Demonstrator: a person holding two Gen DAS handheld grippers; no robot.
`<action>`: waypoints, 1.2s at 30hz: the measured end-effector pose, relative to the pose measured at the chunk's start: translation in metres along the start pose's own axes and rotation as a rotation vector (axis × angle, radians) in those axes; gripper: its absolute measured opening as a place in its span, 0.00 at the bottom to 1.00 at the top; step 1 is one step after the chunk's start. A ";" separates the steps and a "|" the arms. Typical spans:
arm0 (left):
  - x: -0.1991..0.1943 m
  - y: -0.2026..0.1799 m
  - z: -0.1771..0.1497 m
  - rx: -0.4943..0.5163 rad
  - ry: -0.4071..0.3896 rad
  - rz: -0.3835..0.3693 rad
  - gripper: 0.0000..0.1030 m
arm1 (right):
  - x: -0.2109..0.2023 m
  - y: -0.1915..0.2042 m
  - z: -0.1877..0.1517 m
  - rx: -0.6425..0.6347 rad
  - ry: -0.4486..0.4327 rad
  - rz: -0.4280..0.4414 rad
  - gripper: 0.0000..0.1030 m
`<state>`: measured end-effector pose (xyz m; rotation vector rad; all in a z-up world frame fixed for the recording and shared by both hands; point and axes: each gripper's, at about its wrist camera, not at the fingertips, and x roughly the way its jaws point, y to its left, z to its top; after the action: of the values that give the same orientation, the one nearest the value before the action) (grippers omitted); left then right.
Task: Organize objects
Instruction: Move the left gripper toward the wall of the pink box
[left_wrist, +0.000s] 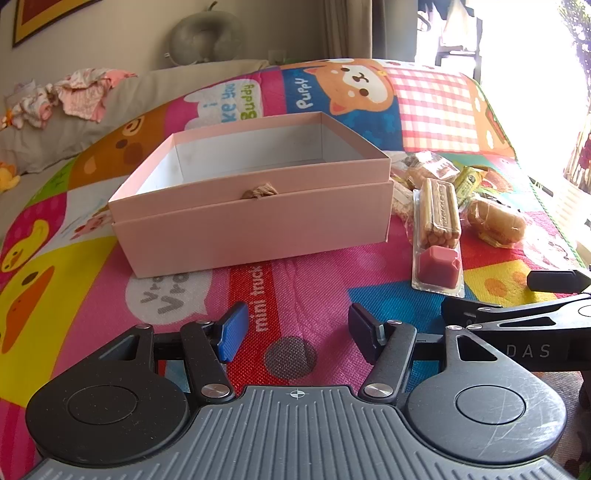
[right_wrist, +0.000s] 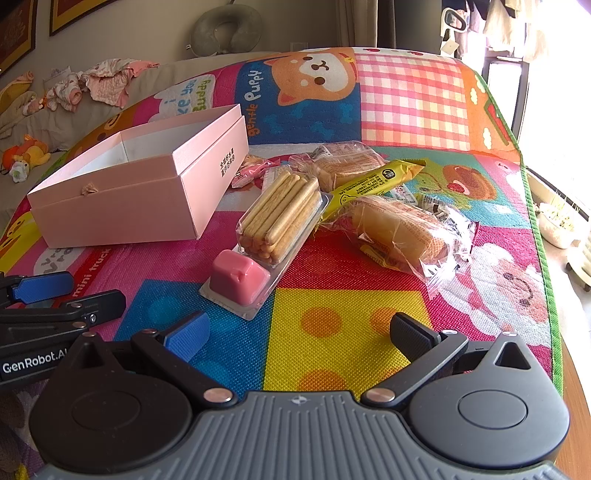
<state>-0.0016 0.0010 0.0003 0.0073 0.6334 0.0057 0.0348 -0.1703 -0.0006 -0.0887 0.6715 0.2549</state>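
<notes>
An open pink box (left_wrist: 255, 218) (right_wrist: 122, 206) sits on the colourful mat, its inside bare. Right of it lies a pile of snacks: a clear tray of biscuit sticks with a pink dip cup (left_wrist: 439, 236) (right_wrist: 273, 236), a wrapped bread roll (left_wrist: 496, 221) (right_wrist: 402, 232), a yellow packet (left_wrist: 471, 181) (right_wrist: 373, 182) and another wrapped bread (right_wrist: 343, 162). My left gripper (left_wrist: 297, 332) is open and empty, low over the mat in front of the box. My right gripper (right_wrist: 299, 336) is open and empty, in front of the snacks.
The play mat (right_wrist: 406, 103) covers the surface; its green edge (right_wrist: 546, 266) runs along the right, with floor beyond. Crumpled clothes (right_wrist: 92, 85) and a plush toy (right_wrist: 26, 155) lie on grey bedding at the far left. A grey neck pillow (left_wrist: 207, 37) sits behind.
</notes>
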 end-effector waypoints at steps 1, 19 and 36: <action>0.000 0.000 0.000 -0.002 0.000 -0.001 0.64 | 0.000 0.000 0.000 0.001 0.000 0.001 1.00; 0.001 -0.001 0.001 -0.010 0.001 0.008 0.64 | 0.005 -0.002 0.004 -0.007 0.003 0.014 1.00; 0.001 0.000 0.000 -0.011 -0.002 0.027 0.64 | 0.008 -0.003 0.019 -0.019 0.128 0.012 1.00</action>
<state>-0.0007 0.0011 0.0001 0.0053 0.6317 0.0357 0.0535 -0.1680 0.0092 -0.1198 0.7966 0.2684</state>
